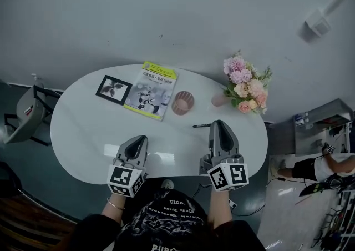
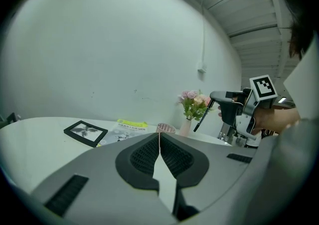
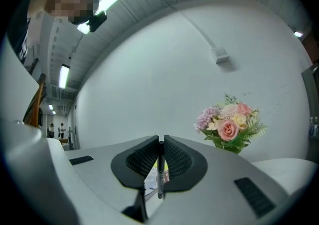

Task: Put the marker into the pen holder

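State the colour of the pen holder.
The pen holder is dusty pink, clearest in the head view.

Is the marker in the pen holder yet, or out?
Out. The right gripper is shut on the marker, holding it apart from the pen holder, which stands upright on the table.

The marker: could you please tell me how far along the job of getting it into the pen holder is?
Done: the marker is clamped in the right tongs, raised off the table. In hand: it sits near the pen holder, not yet above it. Left: bring it over the holder's opening, lower it and release. The left tongs are shut on nothing.
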Demonstrator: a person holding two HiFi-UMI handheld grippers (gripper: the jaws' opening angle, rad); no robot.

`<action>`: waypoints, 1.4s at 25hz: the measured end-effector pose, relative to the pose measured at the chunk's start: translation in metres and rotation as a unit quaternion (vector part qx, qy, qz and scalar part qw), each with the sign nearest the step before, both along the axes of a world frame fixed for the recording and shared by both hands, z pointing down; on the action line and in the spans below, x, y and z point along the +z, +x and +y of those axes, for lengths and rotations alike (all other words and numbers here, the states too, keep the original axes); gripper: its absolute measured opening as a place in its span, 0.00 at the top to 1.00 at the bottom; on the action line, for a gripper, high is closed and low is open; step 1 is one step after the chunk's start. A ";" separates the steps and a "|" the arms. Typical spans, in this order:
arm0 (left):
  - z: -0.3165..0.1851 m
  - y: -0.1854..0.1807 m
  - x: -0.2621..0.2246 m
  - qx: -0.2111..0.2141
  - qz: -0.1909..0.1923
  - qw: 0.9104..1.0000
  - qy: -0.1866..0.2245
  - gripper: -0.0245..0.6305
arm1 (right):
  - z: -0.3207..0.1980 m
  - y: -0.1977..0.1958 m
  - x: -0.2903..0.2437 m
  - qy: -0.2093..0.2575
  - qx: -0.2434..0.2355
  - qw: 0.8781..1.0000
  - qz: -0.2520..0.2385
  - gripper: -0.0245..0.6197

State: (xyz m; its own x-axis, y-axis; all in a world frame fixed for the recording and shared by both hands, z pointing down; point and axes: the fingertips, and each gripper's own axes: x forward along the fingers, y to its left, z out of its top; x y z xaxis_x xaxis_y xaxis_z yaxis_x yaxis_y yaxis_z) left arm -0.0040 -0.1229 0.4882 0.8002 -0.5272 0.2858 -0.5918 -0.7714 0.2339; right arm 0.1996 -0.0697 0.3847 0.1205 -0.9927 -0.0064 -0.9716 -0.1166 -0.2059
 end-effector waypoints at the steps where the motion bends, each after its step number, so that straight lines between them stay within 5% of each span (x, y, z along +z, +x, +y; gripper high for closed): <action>1: -0.004 -0.002 0.002 -0.001 0.000 1.000 -0.001 0.92 | -0.006 0.000 -0.001 0.000 0.000 1.000 0.008 0.87; 10: -0.028 -0.008 0.007 0.005 0.001 1.000 0.000 0.92 | -0.040 0.006 -0.001 0.002 0.019 1.000 0.016 0.87; 35: -0.037 -0.008 0.004 -0.057 -0.021 0.998 -0.014 0.92 | -0.115 0.033 0.000 0.007 -0.049 0.999 0.007 0.87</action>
State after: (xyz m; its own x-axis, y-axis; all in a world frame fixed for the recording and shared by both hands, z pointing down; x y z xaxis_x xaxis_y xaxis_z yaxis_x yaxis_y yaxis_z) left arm -0.0117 -0.1597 0.4924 0.7229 -0.6051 0.3334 -0.6847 -0.6923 0.2281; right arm 0.2326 -0.1851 0.3848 0.0230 -0.9995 -0.0223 -0.9808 -0.0183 -0.1941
